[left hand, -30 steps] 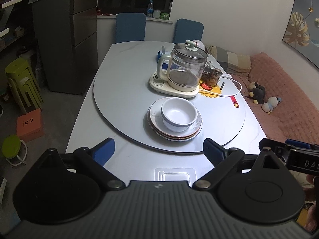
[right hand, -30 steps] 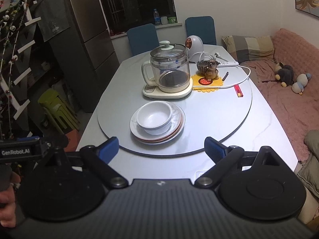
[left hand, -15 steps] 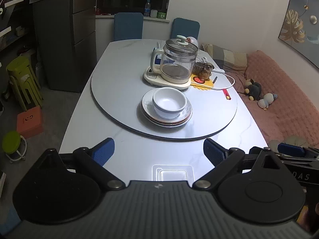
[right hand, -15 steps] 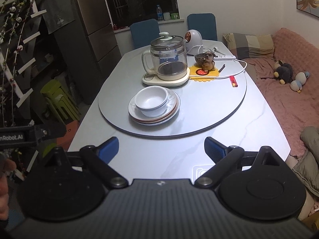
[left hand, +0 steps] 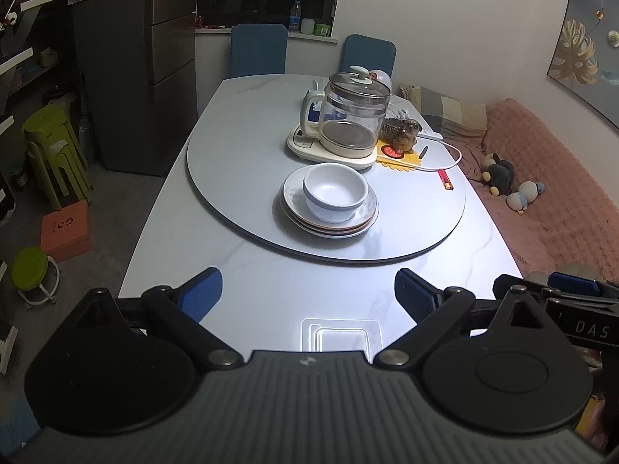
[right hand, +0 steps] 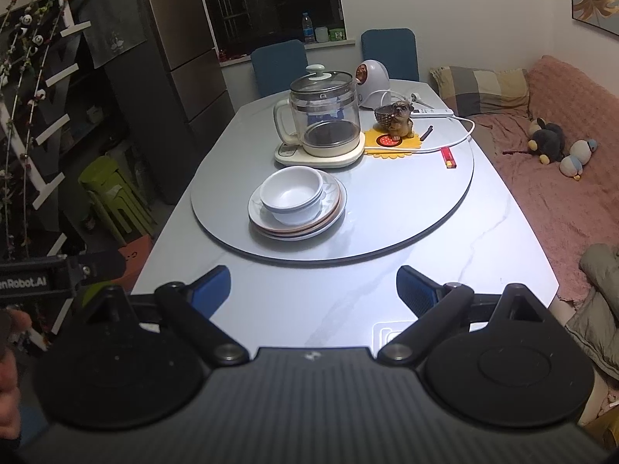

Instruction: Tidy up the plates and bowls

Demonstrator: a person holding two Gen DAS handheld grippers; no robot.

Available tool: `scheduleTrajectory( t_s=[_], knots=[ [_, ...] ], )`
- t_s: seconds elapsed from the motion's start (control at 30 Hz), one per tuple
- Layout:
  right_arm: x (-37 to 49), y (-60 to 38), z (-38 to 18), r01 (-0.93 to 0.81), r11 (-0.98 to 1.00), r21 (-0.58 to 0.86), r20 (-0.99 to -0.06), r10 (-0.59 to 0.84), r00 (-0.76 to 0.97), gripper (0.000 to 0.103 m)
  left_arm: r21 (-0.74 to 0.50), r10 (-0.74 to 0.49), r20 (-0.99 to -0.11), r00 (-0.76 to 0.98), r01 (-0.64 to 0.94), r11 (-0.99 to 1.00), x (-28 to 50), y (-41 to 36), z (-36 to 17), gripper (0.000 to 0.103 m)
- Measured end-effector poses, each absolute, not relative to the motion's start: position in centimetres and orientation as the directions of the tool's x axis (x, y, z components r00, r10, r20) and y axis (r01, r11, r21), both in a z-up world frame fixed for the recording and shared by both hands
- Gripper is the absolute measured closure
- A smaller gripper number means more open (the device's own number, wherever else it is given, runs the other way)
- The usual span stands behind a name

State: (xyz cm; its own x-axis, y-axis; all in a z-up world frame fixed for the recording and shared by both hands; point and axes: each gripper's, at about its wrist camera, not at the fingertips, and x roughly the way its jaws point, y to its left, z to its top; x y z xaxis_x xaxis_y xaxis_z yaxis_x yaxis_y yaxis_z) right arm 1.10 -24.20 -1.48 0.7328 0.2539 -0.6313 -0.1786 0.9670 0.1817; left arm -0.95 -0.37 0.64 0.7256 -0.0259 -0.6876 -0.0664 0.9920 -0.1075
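Nested white bowls sit on a stack of plates on the round turntable of the grey table. They also show in the right wrist view: the bowls on the plates. My left gripper is open and empty, hovering over the table's near edge, well short of the stack. My right gripper is open and empty, also over the near edge, to the right of the left one.
A glass kettle on its base stands behind the stack, with a dog figurine, a yellow mat, a white cable and a red pen to the right. Two blue chairs stand at the far end. A pink sofa lies right; green stools left.
Both grippers drew back from the stack half a second ago, then the left one came slightly closer again. Both stayed open and empty. The dishes have not moved.
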Motion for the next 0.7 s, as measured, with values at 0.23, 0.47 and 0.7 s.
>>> scheduleTrajectory(
  t_s=[0.23,0.47,0.7],
  knots=[
    [0.5,-23.9,-1.5,-0.192,0.965,0.179,-0.628,0.262,0.733,0.009,-0.097,-0.013,-0.692,0.722,-0.075,0.992,-1.8,-0.5,0.6,0.005],
    [-0.3,-24.0,-1.4,-0.185,0.965,0.186,-0.627,0.261,0.734,0.009,-0.099,-0.010,-0.689,0.724,-0.081,0.992,-2.6,-0.5,0.6,0.005],
    [-1.0,-24.0,-1.3,-0.188,0.965,0.185,-0.624,0.263,0.736,0.009,-0.095,-0.009,-0.687,0.726,-0.078,0.992,-3.3,-0.5,0.6,0.005]
  ],
)
